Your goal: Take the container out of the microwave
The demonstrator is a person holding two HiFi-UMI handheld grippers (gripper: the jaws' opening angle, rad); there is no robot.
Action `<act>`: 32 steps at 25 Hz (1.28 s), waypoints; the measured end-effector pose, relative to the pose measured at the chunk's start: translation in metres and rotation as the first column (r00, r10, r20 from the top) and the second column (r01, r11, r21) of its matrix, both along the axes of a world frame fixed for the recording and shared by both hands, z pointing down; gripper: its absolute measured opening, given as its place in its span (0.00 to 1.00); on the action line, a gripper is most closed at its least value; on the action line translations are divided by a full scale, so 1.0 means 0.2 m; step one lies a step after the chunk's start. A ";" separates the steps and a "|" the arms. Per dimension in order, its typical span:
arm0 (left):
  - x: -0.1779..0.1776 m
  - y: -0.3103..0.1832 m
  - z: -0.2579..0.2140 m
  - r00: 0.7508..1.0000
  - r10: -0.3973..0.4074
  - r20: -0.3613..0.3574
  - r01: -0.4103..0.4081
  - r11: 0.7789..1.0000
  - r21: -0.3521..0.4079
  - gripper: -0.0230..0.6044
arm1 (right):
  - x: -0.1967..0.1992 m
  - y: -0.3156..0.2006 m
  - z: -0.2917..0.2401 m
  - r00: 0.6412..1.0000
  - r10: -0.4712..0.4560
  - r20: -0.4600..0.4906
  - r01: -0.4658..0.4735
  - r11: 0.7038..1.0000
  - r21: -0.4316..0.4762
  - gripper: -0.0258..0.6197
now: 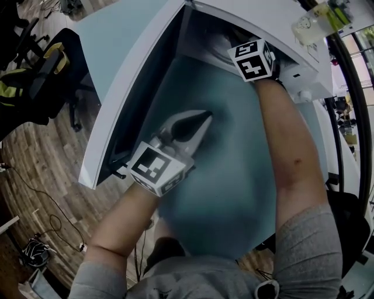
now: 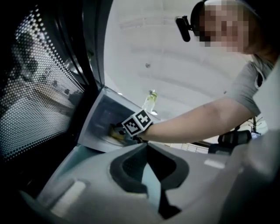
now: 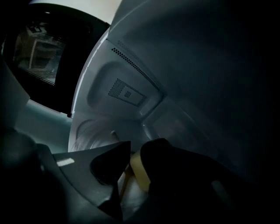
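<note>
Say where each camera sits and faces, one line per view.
Head view: on the head, steeply down at table and open microwave; both forearms.
Left gripper view: on left gripper, toward the microwave; shut jaws, right forearm.
Right gripper view: on right gripper, inside the microwave; open jaws.
Shared: first two show the right gripper's marker cube.

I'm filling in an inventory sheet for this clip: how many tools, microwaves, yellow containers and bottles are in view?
Tools: 2 (left tool, right tool)
Microwave: 1
Yellow container: 1
Bottle: 1
Total: 5
</note>
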State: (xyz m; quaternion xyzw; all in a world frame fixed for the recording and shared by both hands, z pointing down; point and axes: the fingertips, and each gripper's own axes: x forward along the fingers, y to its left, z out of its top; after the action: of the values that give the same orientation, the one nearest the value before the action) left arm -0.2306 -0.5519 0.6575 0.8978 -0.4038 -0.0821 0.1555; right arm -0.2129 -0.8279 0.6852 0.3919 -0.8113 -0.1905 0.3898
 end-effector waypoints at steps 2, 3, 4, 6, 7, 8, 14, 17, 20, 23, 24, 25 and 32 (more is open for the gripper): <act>-0.01 0.00 0.00 1.000 -0.002 -0.006 0.002 1.000 -0.001 0.07 | -0.02 -0.02 0.02 0.999 -0.009 -0.032 0.009 1.000 0.008 0.21; -0.02 0.00 0.01 1.000 -0.005 -0.008 0.005 1.000 -0.008 0.07 | -0.03 -0.02 0.03 0.999 -0.005 -0.042 0.005 1.000 0.003 0.22; -0.03 0.00 0.01 1.000 -0.009 -0.009 0.009 1.000 -0.017 0.07 | -0.03 -0.04 0.04 0.999 0.007 -0.043 -0.007 1.000 -0.001 0.22; -0.05 0.00 0.02 1.000 -0.010 -0.014 0.009 1.000 -0.014 0.07 | -0.02 -0.07 0.05 0.999 0.034 -0.039 -0.034 0.999 -0.005 0.22; -0.05 0.00 0.02 1.000 -0.009 -0.018 0.008 1.000 -0.008 0.07 | -0.02 -0.08 0.06 0.998 0.043 -0.042 -0.044 0.999 -0.005 0.22; -0.06 0.00 0.02 1.000 -0.008 -0.021 0.008 1.000 -0.006 0.07 | -0.01 -0.09 0.07 0.998 0.050 -0.049 -0.051 0.999 -0.004 0.22; -0.07 0.00 0.05 1.000 -0.010 -0.028 0.010 1.000 -0.010 0.07 | 0.03 -0.13 0.11 0.993 0.067 -0.097 -0.068 0.998 -0.008 0.22; -0.06 0.00 0.04 1.000 -0.007 -0.031 0.006 1.000 -0.005 0.07 | 0.04 -0.15 0.13 0.991 0.072 -0.113 -0.074 0.997 -0.017 0.22; -0.05 0.00 0.05 1.000 -0.002 -0.031 0.002 1.000 -0.002 0.07 | 0.06 -0.15 0.12 0.987 0.087 -0.134 -0.092 0.995 -0.030 0.21; -0.05 0.00 0.05 1.000 0.001 -0.030 -0.001 1.000 -0.004 0.07 | 0.07 -0.14 0.14 0.985 0.090 -0.148 -0.100 0.993 -0.066 0.17; -0.05 0.00 0.04 0.999 0.001 -0.032 -0.001 1.000 -0.007 0.07 | 0.07 -0.14 0.14 0.985 0.087 -0.149 -0.100 0.992 -0.080 0.15; -0.05 0.00 0.04 0.999 0.001 -0.034 -0.001 1.000 -0.010 0.07 | 0.07 -0.13 0.15 0.985 0.085 -0.151 -0.099 0.991 -0.092 0.15; -0.03 0.04 0.01 1.000 0.000 -0.028 -0.001 1.000 -0.005 0.07 | 0.01 -0.04 0.16 0.990 -0.003 -0.143 -0.017 0.990 -0.141 0.08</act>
State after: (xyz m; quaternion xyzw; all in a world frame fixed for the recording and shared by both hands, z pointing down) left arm -0.2370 -0.5446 0.6594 0.8962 -0.4016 -0.0936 0.1635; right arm -0.2100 -0.8358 0.7169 0.3514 -0.7914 -0.1586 0.4744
